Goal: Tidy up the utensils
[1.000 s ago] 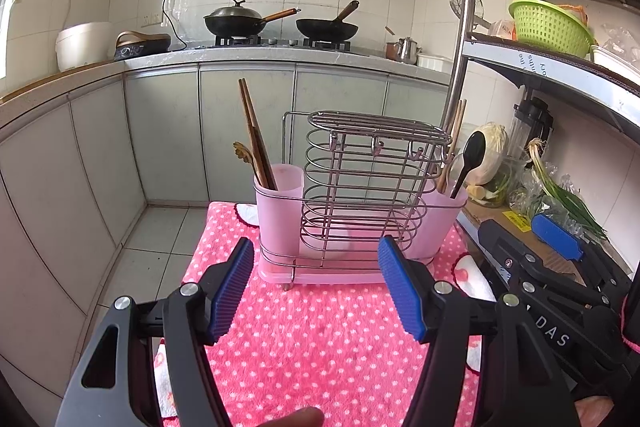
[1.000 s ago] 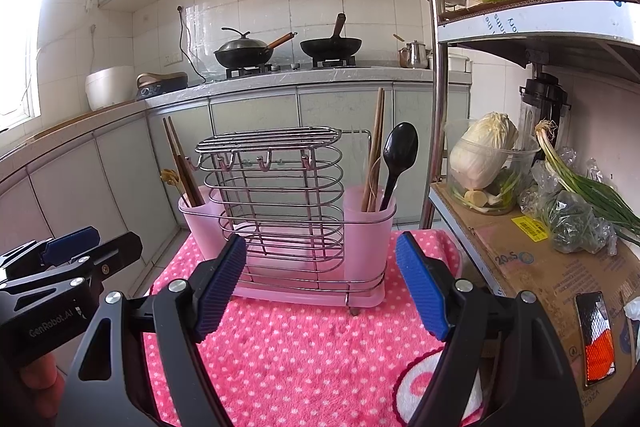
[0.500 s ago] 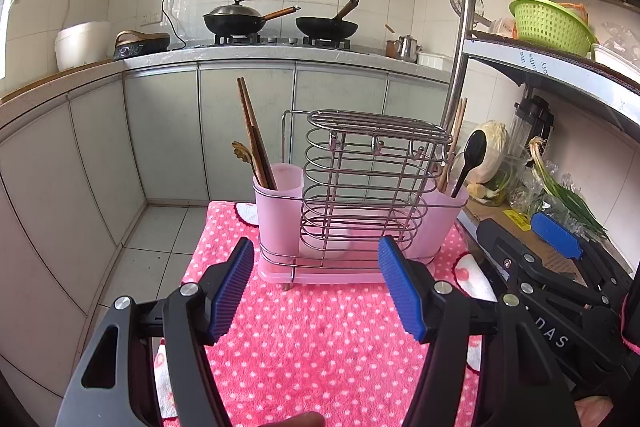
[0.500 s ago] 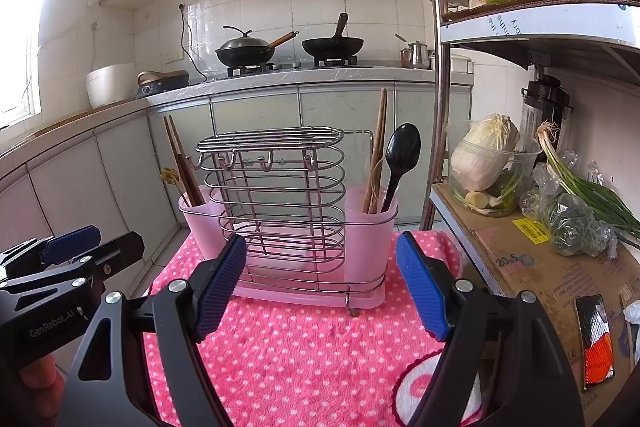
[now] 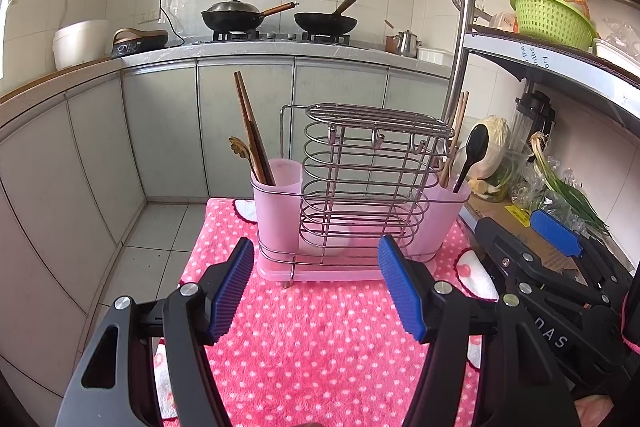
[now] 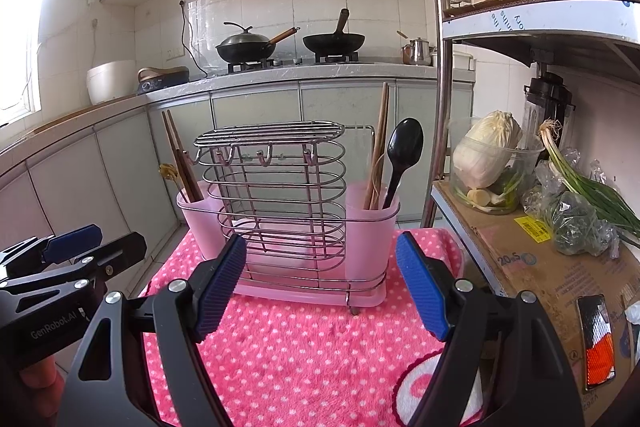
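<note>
The left gripper is held with its blue pads spread wide and nothing between them, above a pink polka-dot cloth. Just ahead of its fingertips a utensil rack is seen standing on the cloth, a wire cage with a pink cup at each end. In the cup ahead and slightly left of this gripper, dark chopsticks and a small wooden utensil are leaned together; in the cup ahead and to its right, a black spoon and lighter chopsticks are stood upright. The right gripper is likewise spread open and empty, with the same rack directly ahead of its pads and apart from them. From this side the black spoon and light chopsticks are found in the cup straight ahead and a little to the right, the dark chopsticks in the cup off to the left. To the right of the right gripper a cardboard box with greens on top is seen.
</note>
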`<state>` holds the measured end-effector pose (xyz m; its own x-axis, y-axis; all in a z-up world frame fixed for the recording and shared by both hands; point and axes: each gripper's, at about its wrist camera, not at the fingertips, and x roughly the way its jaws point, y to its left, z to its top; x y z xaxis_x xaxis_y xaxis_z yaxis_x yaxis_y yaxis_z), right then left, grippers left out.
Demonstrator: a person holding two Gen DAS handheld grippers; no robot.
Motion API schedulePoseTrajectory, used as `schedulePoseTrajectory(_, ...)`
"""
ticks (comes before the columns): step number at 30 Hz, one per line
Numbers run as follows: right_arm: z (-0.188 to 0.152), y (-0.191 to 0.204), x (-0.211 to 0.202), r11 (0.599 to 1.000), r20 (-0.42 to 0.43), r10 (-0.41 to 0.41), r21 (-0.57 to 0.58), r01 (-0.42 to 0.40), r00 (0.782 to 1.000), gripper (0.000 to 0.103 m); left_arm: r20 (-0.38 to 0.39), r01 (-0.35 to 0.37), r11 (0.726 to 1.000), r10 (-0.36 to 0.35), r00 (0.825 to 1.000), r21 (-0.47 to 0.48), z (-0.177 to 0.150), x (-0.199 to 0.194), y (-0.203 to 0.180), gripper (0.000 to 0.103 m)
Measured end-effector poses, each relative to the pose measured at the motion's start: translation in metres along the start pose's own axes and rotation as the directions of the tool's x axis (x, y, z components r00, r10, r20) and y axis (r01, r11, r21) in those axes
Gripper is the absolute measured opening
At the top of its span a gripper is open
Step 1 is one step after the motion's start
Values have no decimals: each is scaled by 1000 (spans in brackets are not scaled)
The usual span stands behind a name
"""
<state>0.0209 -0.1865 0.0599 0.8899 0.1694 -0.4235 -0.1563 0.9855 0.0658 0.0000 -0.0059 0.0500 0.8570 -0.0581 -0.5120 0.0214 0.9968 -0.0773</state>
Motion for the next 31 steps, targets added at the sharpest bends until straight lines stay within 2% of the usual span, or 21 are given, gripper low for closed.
schedulePoseTrajectory(31,-12,-10,38,1000,-72,-1,15,2,997,78,-91,-8,1000,8,996,8,-2,43,1,64)
